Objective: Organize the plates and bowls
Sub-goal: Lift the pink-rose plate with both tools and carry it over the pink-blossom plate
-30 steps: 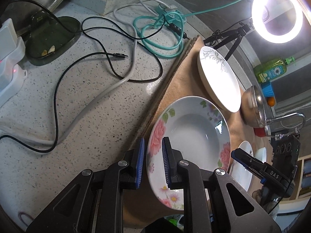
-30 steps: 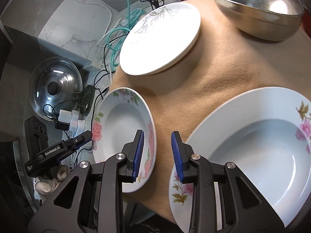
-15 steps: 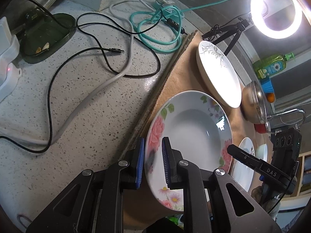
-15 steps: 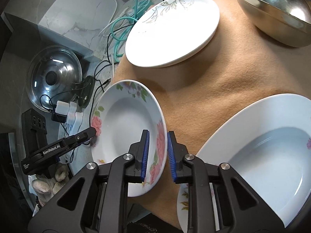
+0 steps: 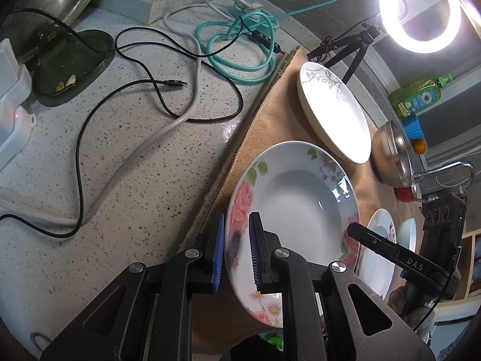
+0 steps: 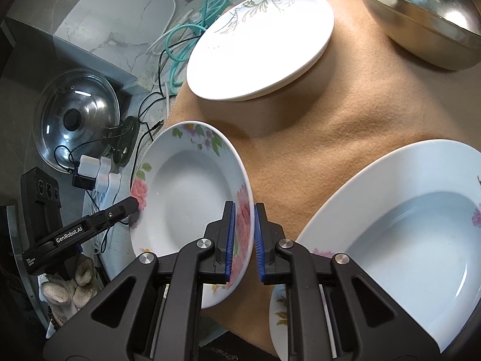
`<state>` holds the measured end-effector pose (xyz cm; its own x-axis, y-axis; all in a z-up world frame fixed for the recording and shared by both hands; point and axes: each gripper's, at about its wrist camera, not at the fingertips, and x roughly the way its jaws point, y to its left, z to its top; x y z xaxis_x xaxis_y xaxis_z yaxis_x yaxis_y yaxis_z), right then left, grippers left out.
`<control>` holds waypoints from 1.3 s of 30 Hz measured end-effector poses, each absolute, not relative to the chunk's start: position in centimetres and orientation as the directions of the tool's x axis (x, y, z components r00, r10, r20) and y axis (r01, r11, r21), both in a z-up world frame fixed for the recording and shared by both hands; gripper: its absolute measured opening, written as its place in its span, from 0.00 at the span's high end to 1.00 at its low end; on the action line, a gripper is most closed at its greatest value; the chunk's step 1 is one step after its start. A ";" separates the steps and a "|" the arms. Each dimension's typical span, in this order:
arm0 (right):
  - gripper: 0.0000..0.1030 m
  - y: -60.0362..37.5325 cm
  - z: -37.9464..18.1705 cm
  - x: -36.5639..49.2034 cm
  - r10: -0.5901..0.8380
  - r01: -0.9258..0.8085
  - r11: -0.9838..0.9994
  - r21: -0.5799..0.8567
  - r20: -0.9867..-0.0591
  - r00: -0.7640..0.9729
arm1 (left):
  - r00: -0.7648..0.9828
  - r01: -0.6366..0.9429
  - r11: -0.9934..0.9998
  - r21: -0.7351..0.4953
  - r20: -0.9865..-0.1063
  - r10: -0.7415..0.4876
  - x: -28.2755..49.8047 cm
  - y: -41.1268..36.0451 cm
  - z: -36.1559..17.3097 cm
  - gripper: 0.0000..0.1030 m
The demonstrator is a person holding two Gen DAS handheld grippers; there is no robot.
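A deep white plate with pink roses point(image 5: 300, 198) point(image 6: 186, 192) sits over the left edge of a tan mat point(image 6: 315, 126), held from both sides. My left gripper point(image 5: 236, 219) is shut on its left rim, blue pads on both faces. My right gripper point(image 6: 243, 207) is closing on the opposite rim, and its pads press the rose print there. In the left wrist view the right gripper's black finger point(image 5: 375, 243) reaches the plate's far edge. A white plate with a grey leaf print point(image 5: 333, 114) point(image 6: 261, 42) lies further back on the mat.
A steel bowl point(image 6: 421, 15) stands at the mat's far right. A larger floral plate point(image 6: 405, 225) lies close on the right, over a smaller one point(image 6: 279, 310). Loose cables point(image 5: 168, 114) cross the speckled counter on the left. A pot lid point(image 6: 75, 120), ring light point(image 5: 419, 9) and soap bottle point(image 5: 418, 96) stand behind.
The right gripper shifted left from the bare mat onto the rose plate's rim and closed on it. The left gripper kept its grip.
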<state>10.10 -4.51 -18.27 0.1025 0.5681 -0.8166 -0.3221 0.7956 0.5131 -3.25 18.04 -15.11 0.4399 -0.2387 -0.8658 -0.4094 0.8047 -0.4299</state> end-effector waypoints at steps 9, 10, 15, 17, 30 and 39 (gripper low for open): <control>0.88 -6.2 -16.9 9.5 0.584 -0.315 0.792 0.523 -0.801 0.136 | 0.465 -0.368 0.820 -0.438 -0.850 -0.246 -2.9 16.7 -13.3 0.86; 0.88 -6.5 -16.7 9.4 0.585 -0.312 0.792 0.525 -0.799 0.141 | 0.468 -0.360 0.823 -0.439 -0.848 -0.248 -2.9 16.5 -13.1 0.86; 0.88 -8.6 -15.7 8.8 0.588 -0.288 0.797 0.531 -0.791 0.169 | 0.474 -0.319 0.836 -0.446 -0.839 -0.267 -2.1 15.1 -12.2 0.86; 0.88 -9.6 -15.3 8.6 0.588 -0.278 0.800 0.533 -0.788 0.181 | 0.474 -0.300 0.841 -0.449 -0.836 -0.277 -1.8 14.4 -12.0 0.86; 0.88 -17.1 -14.0 7.2 0.546 -0.169 0.838 0.519 -0.793 0.270 | 0.433 -0.163 0.871 -0.463 -0.827 -0.358 0.5 7.9 -11.6 0.86; 0.88 -22.0 -14.1 5.9 0.504 -0.087 0.859 0.504 -0.806 0.309 | 0.377 -0.075 0.888 -0.454 -0.837 -0.396 1.8 3.5 -12.1 0.86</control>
<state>5.88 -22.00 -14.10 0.3091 0.5042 -0.8063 -0.0872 0.8593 0.5039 1.77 3.54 -12.07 0.3772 -0.3961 -0.8371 -0.0752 0.8878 -0.4540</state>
